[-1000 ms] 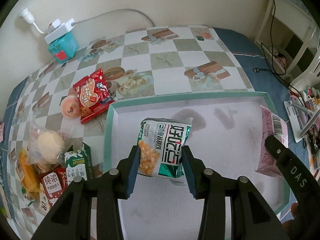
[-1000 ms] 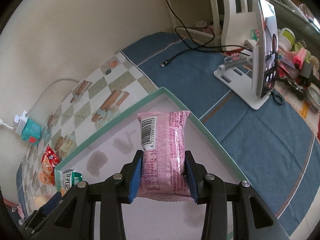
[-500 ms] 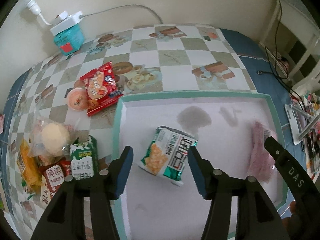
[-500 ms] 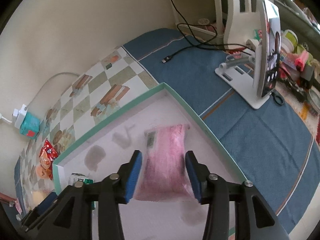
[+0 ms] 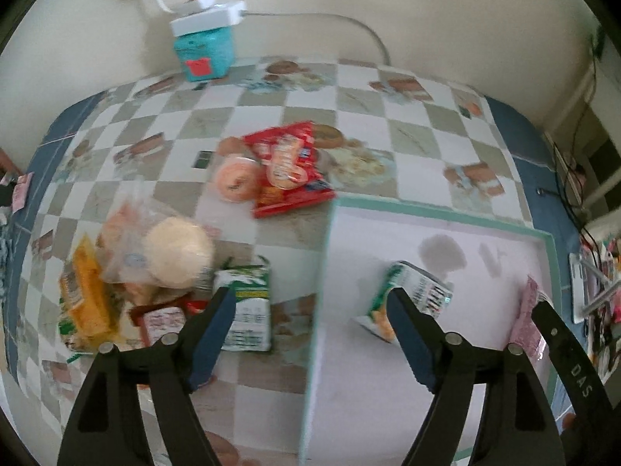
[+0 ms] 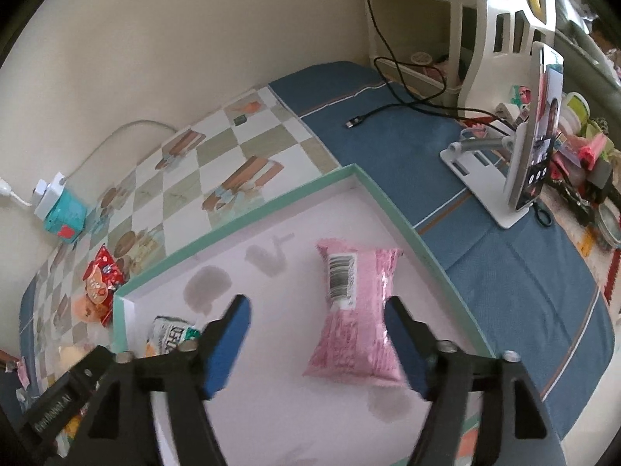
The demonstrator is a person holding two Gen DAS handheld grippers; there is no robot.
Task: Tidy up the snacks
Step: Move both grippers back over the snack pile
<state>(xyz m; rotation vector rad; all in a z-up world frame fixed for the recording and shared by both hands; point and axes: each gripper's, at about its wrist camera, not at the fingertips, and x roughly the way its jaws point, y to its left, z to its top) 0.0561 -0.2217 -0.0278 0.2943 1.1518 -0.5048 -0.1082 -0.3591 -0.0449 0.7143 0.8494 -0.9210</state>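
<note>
A shallow tray with a teal rim (image 5: 434, 211) (image 6: 271, 202) lies on the table. In it lie a green-and-white snack pack (image 5: 411, 295) (image 6: 170, 334) and a pink snack pack (image 6: 357, 310) (image 5: 526, 322). My left gripper (image 5: 310, 330) is open and empty, over the tray's left edge. My right gripper (image 6: 316, 339) is open and empty, just left of the pink pack. Outside the tray lie a red snack bag (image 5: 291, 167), a round peach-coloured snack (image 5: 235, 178), a green biscuit pack (image 5: 244, 306) and a pile of bagged snacks (image 5: 128, 272).
A teal box with a white power adapter (image 5: 205, 42) stands by the wall. A phone on a white stand (image 6: 531, 143), a black cable (image 6: 388, 112) and cluttered small items (image 6: 582, 155) lie on the blue cloth to the right.
Both grippers opened and let go: the green-and-white pack and the pink pack dropped into the tray. My left gripper swung left toward the snack pile. My right gripper opened wider and drew back.
</note>
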